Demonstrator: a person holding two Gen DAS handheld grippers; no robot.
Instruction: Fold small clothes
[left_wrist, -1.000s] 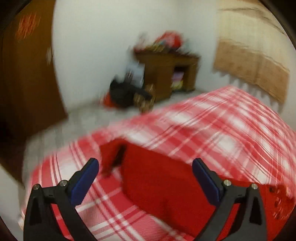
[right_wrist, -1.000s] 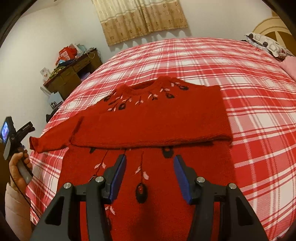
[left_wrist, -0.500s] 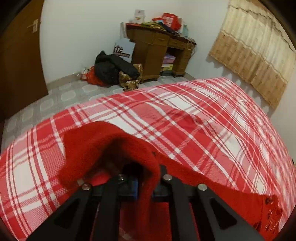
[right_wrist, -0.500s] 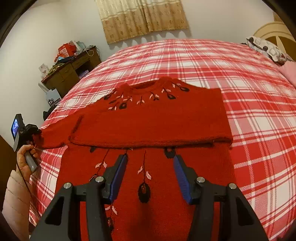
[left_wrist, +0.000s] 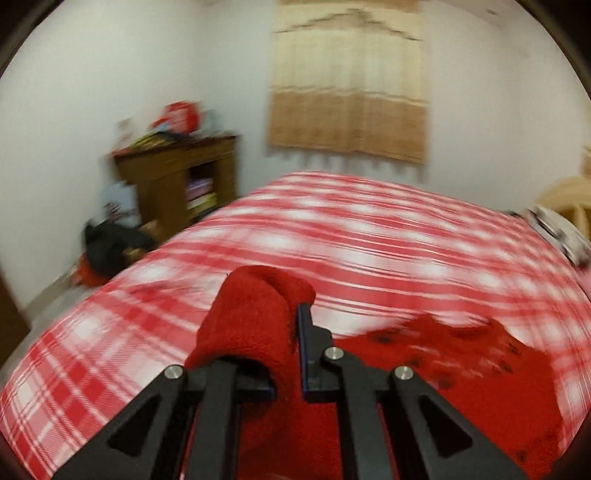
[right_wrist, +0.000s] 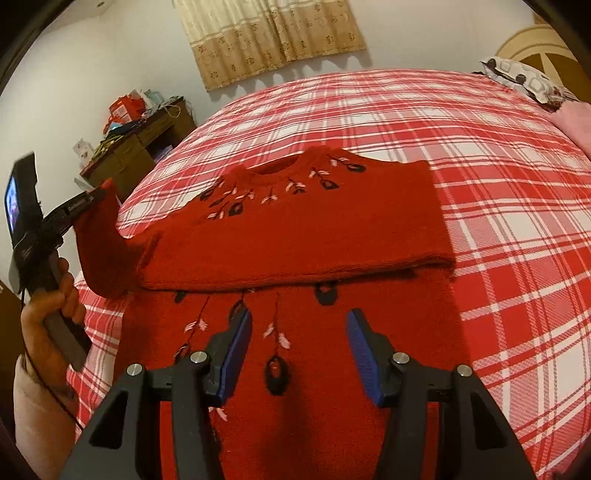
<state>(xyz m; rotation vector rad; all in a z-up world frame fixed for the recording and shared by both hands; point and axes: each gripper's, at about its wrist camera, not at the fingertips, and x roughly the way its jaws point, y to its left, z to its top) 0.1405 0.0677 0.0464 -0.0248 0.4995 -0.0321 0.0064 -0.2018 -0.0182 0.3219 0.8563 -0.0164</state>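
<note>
A red knitted sweater (right_wrist: 295, 236) with black and pink embroidery lies on the bed, its upper half folded down over the lower half. My left gripper (left_wrist: 291, 332) is shut on the sweater's sleeve (left_wrist: 255, 321), whose cuff drapes over the left finger. In the right wrist view the left gripper (right_wrist: 79, 206) holds that sleeve (right_wrist: 99, 247) raised off the bed at the sweater's left side. My right gripper (right_wrist: 299, 332) is open and hovers over the sweater's lower half, with nothing between its blue pads. The sweater body (left_wrist: 461, 365) lies to the right in the blurred left wrist view.
The bed's red and white plaid cover (right_wrist: 498, 184) stretches far and right. A cluttered wooden desk (right_wrist: 140, 144) stands by the wall on the left, with a dark bag (left_wrist: 110, 247) on the floor. A patterned pillow (right_wrist: 524, 77) lies at the far right. A hand (right_wrist: 48, 321) holds the left gripper's handle.
My left gripper closed on the sleeve cuff, lifted it off the bed and swung right towards the sweater body. The right gripper has not moved.
</note>
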